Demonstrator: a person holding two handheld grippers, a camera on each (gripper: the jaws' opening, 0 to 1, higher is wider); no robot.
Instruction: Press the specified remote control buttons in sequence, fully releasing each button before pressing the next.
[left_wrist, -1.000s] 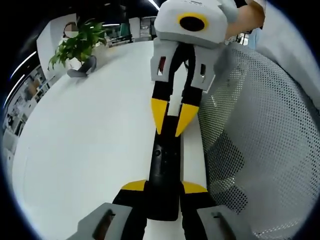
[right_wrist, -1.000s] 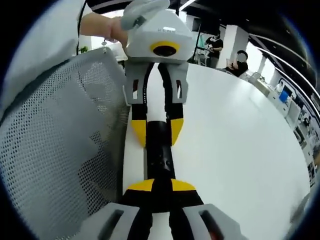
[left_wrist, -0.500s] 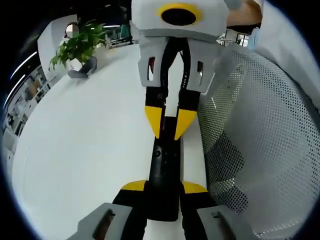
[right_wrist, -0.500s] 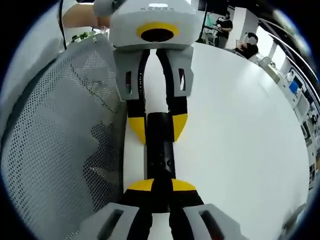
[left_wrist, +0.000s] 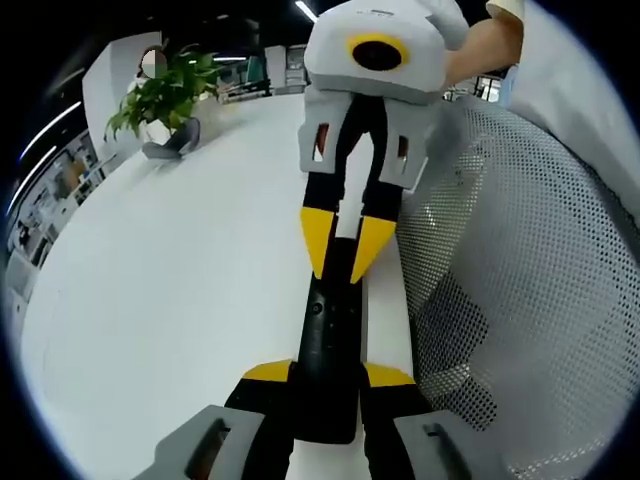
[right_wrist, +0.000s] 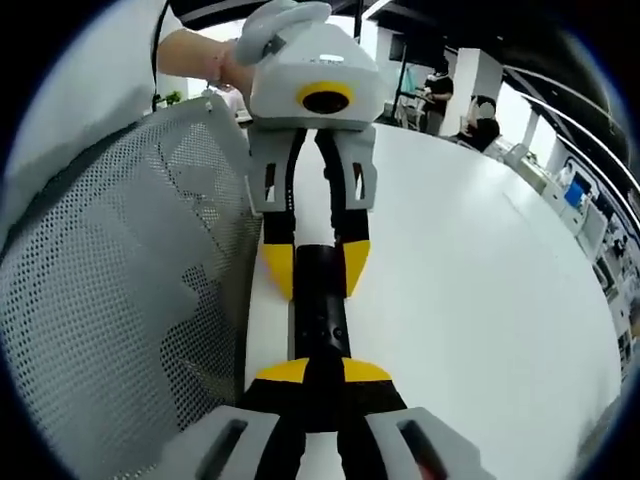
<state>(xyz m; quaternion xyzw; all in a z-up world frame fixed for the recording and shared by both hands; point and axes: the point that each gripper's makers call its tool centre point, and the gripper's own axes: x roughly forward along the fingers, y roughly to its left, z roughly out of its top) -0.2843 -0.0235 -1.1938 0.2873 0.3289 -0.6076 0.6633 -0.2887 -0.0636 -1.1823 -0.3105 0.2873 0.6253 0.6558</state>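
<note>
A slim black remote control (left_wrist: 328, 345) lies lengthwise on the white table (left_wrist: 170, 290). My left gripper (left_wrist: 328, 374) is shut on its near end, one yellow tip on each side. My right gripper (left_wrist: 340, 262) comes in from the top of the left gripper view, its yellow tips nearly together over the remote's far part. Whether they touch a button I cannot tell. In the right gripper view, my right gripper (right_wrist: 323, 372) sits over the remote (right_wrist: 322, 318), and the left gripper (right_wrist: 318, 264) clamps the far end. A hand holds each gripper.
A grey mesh chair back (left_wrist: 520, 300) (right_wrist: 120, 300) stands close beside the table edge along the remote. A potted plant (left_wrist: 160, 92) sits at the far side of the table. People (right_wrist: 480, 120) are in the background. Open white tabletop (right_wrist: 490, 290) lies on the other side.
Half a second ago the right gripper was pushed in closer over the remote; now it has drawn back to about where it was a second ago. The left gripper keeps its hold.
</note>
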